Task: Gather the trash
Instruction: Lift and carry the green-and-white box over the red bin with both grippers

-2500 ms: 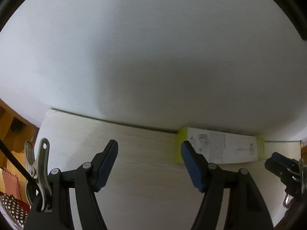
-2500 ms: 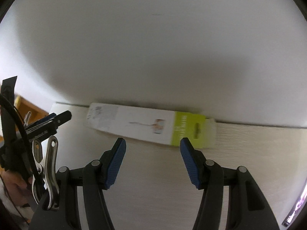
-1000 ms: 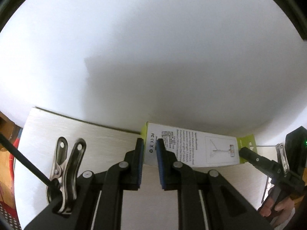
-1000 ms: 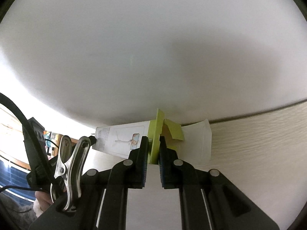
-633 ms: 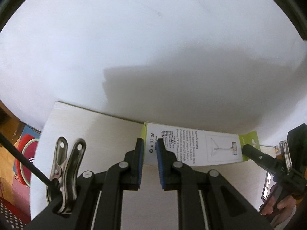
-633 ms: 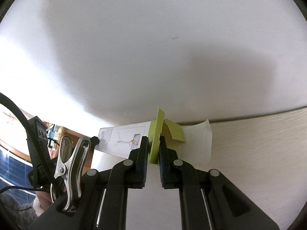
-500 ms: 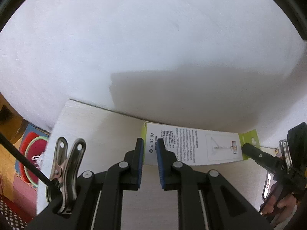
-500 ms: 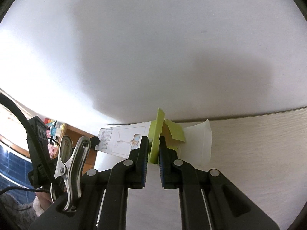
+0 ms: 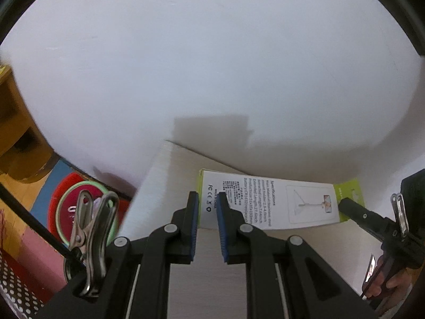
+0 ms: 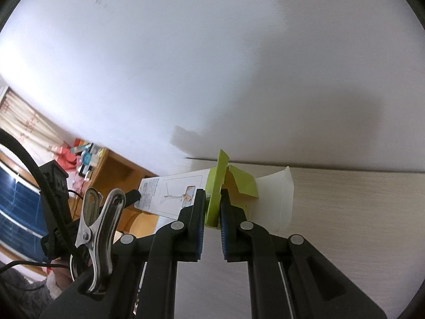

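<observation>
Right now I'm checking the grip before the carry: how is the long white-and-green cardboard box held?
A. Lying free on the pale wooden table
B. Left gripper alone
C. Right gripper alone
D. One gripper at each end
D: the left gripper pinches the long white-and-green cardboard box at its printed white end, while the right gripper clamps the green flap end.

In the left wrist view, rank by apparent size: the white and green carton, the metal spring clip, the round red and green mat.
1. White and green carton.
2 and 3. Metal spring clip and round red and green mat look about alike; the clip sits close to the lens and hides part of the mat, so unranked.
</observation>
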A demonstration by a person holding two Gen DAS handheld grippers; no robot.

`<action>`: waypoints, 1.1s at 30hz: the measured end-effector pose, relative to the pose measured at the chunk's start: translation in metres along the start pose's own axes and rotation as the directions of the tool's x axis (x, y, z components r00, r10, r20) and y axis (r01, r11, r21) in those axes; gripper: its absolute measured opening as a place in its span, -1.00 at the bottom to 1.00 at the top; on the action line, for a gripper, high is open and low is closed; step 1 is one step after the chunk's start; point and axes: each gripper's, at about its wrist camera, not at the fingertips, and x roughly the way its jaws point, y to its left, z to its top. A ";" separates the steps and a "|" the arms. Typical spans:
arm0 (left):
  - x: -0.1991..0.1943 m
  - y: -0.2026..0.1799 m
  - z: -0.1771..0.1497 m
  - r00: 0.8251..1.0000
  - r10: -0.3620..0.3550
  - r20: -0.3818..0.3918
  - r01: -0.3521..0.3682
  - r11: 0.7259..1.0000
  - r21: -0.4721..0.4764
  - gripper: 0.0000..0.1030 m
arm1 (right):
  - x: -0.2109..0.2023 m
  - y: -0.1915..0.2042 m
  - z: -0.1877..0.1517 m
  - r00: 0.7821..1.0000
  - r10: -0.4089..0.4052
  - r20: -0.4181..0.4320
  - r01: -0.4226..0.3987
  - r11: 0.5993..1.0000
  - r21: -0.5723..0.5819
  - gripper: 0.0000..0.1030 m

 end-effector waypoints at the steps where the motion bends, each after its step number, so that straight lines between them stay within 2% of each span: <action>1: -0.003 0.006 0.000 1.000 0.005 0.001 -0.005 1.000 -0.010 -0.73 | 0.007 0.006 0.002 1.000 0.007 -0.006 -0.007 1.000 -0.011 -0.77; 3: -0.009 0.015 0.003 1.000 0.016 0.004 -0.016 0.999 -0.038 -0.73 | 0.010 0.016 0.007 1.000 0.017 -0.018 -0.018 0.999 -0.031 -0.77; 6: -0.018 0.037 0.003 0.999 0.033 0.011 -0.033 0.997 -0.069 -0.73 | -0.007 0.007 0.011 0.999 0.035 -0.038 -0.037 0.998 -0.058 -0.77; 12: -0.046 0.080 0.015 0.997 0.072 0.026 -0.068 0.988 -0.137 -0.73 | 0.018 0.030 0.010 0.994 0.054 -0.096 -0.063 0.993 -0.101 -0.77; 18: -0.066 0.120 0.020 0.994 0.100 0.033 -0.091 0.975 -0.204 -0.73 | 0.023 0.038 0.013 0.985 0.071 -0.160 -0.095 0.984 -0.148 -0.77; 24: -0.081 0.158 0.020 0.992 0.125 0.029 -0.113 0.957 -0.268 -0.73 | 0.047 0.058 0.010 0.974 0.082 -0.213 -0.124 0.973 -0.193 -0.77; 25: -0.093 0.164 0.023 0.991 0.127 0.030 -0.114 0.954 -0.276 -0.73 | 0.051 0.062 0.010 0.972 0.083 -0.222 -0.128 0.972 -0.198 -0.77; 33: -0.102 0.220 0.017 0.988 0.156 0.021 -0.139 0.925 -0.354 -0.73 | 0.090 0.090 0.000 0.952 0.085 -0.294 -0.158 0.959 -0.234 -0.77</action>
